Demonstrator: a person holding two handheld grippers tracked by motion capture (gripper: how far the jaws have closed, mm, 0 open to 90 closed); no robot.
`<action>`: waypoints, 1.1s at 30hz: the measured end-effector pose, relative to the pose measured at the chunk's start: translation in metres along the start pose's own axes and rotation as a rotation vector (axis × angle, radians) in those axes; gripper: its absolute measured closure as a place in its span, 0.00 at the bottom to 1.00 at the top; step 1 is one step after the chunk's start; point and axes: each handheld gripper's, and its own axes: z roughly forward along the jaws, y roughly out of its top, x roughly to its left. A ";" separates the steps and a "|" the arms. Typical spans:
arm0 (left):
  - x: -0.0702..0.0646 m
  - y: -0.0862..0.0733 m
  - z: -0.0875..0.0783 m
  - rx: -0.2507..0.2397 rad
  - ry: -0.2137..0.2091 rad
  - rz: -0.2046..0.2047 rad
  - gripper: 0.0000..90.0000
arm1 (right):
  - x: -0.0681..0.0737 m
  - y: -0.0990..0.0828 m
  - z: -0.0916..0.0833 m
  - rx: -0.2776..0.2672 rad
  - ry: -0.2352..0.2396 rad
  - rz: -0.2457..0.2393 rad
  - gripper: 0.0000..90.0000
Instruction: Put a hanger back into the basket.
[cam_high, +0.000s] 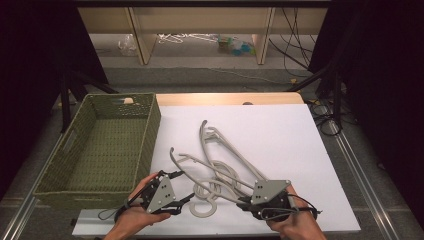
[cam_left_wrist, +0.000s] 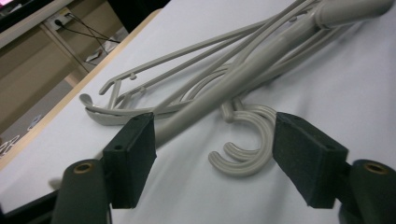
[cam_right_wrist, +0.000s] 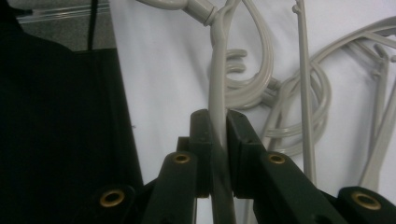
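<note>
Hangers (cam_high: 220, 167) piled on white sheet (cam_high: 280, 135), right gripper (cam_right_wrist: 218, 135) clamped tight on one arm, left gripper (cam_left_wrist: 215, 154) parted around hooks (cam_left_wrist: 245, 149), gripping nothing.

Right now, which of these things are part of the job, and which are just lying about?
In the job:
- grey hangers
- right gripper, fingers shut on a hanger arm
- left gripper, open at the hooks
- green basket, probably

Lying about:
- cables
- clutter on the far floor
</note>
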 end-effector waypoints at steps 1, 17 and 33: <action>0.000 0.001 0.002 -0.003 -0.013 -0.002 0.34 | 0.001 0.000 0.000 0.003 0.016 0.005 0.91; -0.009 0.005 0.014 0.045 -0.193 0.187 0.68 | 0.009 0.002 0.009 0.012 0.114 -0.039 0.91; -0.008 0.035 -0.001 0.072 -0.220 0.302 0.83 | -0.009 0.003 -0.005 -0.070 0.071 -0.056 0.85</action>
